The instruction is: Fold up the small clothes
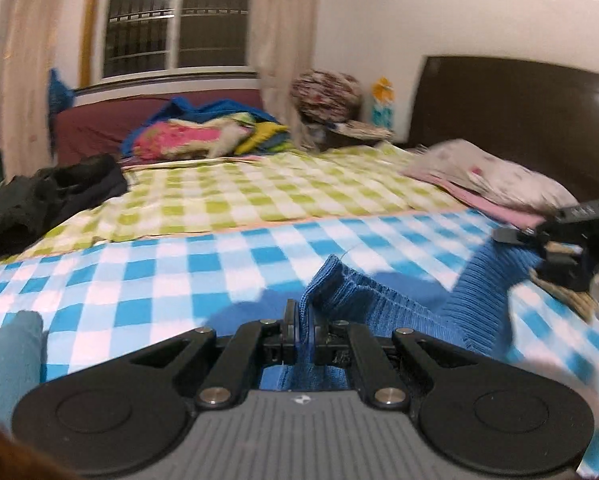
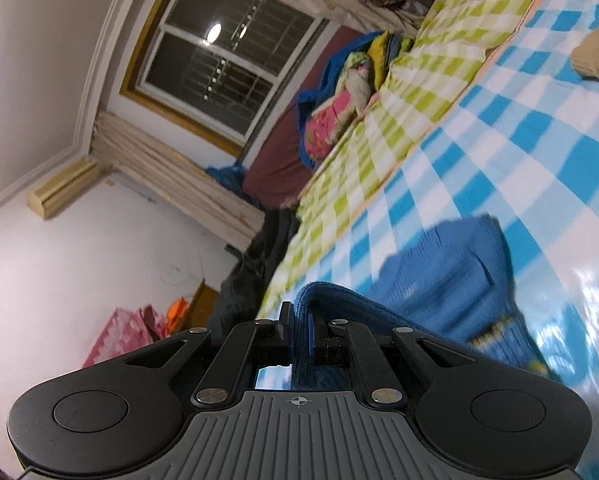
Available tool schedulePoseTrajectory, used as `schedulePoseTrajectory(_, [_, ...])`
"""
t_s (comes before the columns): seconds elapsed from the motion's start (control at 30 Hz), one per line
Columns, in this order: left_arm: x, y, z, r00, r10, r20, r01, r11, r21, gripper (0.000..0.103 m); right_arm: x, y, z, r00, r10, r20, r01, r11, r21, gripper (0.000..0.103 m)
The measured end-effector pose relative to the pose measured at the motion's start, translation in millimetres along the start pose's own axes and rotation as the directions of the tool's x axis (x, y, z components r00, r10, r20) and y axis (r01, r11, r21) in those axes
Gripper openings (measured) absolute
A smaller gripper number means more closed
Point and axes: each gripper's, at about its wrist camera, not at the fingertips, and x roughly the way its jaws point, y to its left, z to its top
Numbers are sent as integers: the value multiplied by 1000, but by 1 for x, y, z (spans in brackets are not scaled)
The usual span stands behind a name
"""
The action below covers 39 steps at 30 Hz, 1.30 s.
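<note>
1. The left hand-held gripper [image 1: 304, 322] pinches an edge of the blue knitted sweater [image 1: 399, 308].
2. The right hand-held gripper [image 2: 298, 330] clamps another edge.
3. The sweater stretches between them over the blue checked bedsheet [image 1: 139, 280].

Blue ribbed knit [image 1: 399, 300]; blue-white checked sheet [image 1: 159, 272].

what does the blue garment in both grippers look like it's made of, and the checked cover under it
The blue garment looks like a soft knit, probably wool or acrylic: fine ribbed rows run across it and its edge is thick. Both the left gripper and the right gripper are shut on it. The blue checked cover seems smooth, and in the right wrist view it shines glossily, so possibly plastic-coated; blur leaves that uncertain.
</note>
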Motion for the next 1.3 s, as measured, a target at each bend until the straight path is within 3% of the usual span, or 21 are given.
schedulePoseTrajectory(0.3, [69,45,-20,990,117,-73,-128,978,-167,12,74,-34,31,997,-83,7,82,992,96,7])
schedulePoseTrajectory(0.5, [83,58,-35,982,151,-115,-173,960,-222,12,93,-48,31,984,-179,-6,180,983,40,12])
schedulePoseTrajectory(0.57, [84,59,-37,981,155,-119,-179,957,-228,12,89,-46,28,979,-201,7,202,979,-21,15])
schedulePoseTrajectory(0.7, [84,59,-39,981,152,-120,-177,956,-233,12,83,-45,27,974,-225,33,227,970,-81,44])
schedulePoseTrajectory(0.87, [83,62,-40,978,170,-120,-196,947,-255,12,79,-37,31,977,-204,65,211,968,-136,46])
schedulePoseTrajectory(1.07, [79,67,-46,968,208,-138,-240,929,-283,12,89,-40,23,935,-352,45,349,890,-293,47])
schedulePoseTrajectory(1.3, [82,66,-47,968,201,-147,-236,931,-278,12,119,-50,24,903,-429,-20,392,842,-370,44])
